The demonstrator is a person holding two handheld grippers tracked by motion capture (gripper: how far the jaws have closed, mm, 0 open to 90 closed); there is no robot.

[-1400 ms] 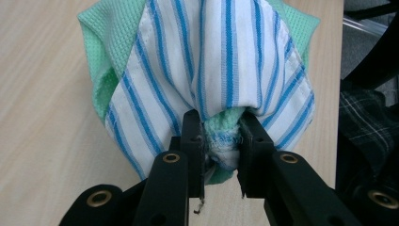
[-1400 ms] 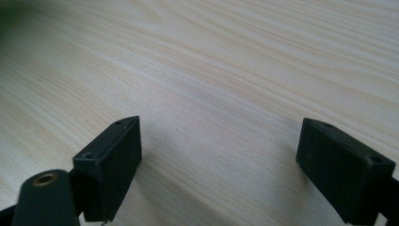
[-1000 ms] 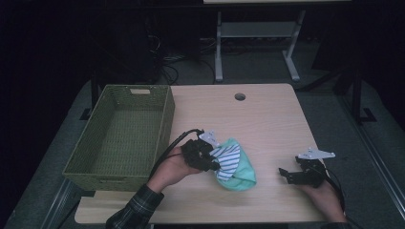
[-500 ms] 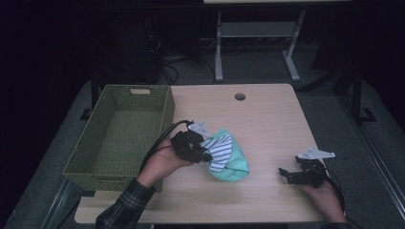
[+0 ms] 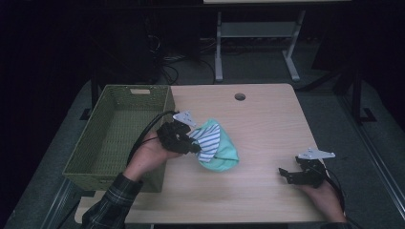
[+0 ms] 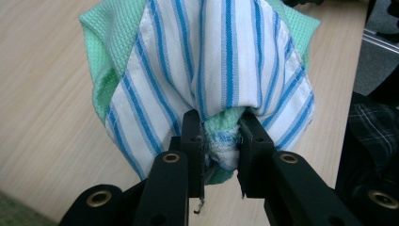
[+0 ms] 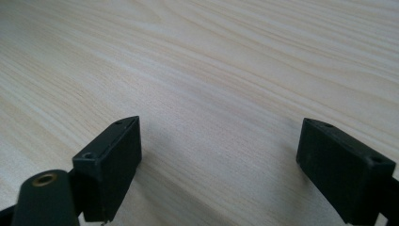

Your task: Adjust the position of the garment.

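High view. A light wooden table [image 5: 267, 124] is seen, with a round hole [image 5: 239, 97] near its far edge. A green woven basket [image 5: 98, 164] is set at the table's left side. The left gripper [image 5: 193, 148] is held by a hand [image 5: 148, 157] in a plaid sleeve [image 5: 110, 205], just beside the basket's right wall. A bundled cloth [image 5: 217, 148], mint green with a white and blue striped part, is clamped in its jaws and is held near the table's middle; whether the bundle touches the tabletop cannot be told. The right gripper [image 5: 286, 174] is held low near the table's right front corner, well apart from the cloth, jaws spread and pointed left.

Left gripper view. The cloth [image 6: 211, 70] is seen bunched between the two black jaws of the left gripper [image 6: 221, 141], which are closed on a fold of green knit and striped fabric. The striped layer is draped over the green one. Wooden tabletop [image 6: 42, 94] is seen behind.

Right gripper view. The jaws of the right gripper [image 7: 219, 155] are seen wide apart, with nothing between them, close above bare tabletop [image 7: 211, 70].
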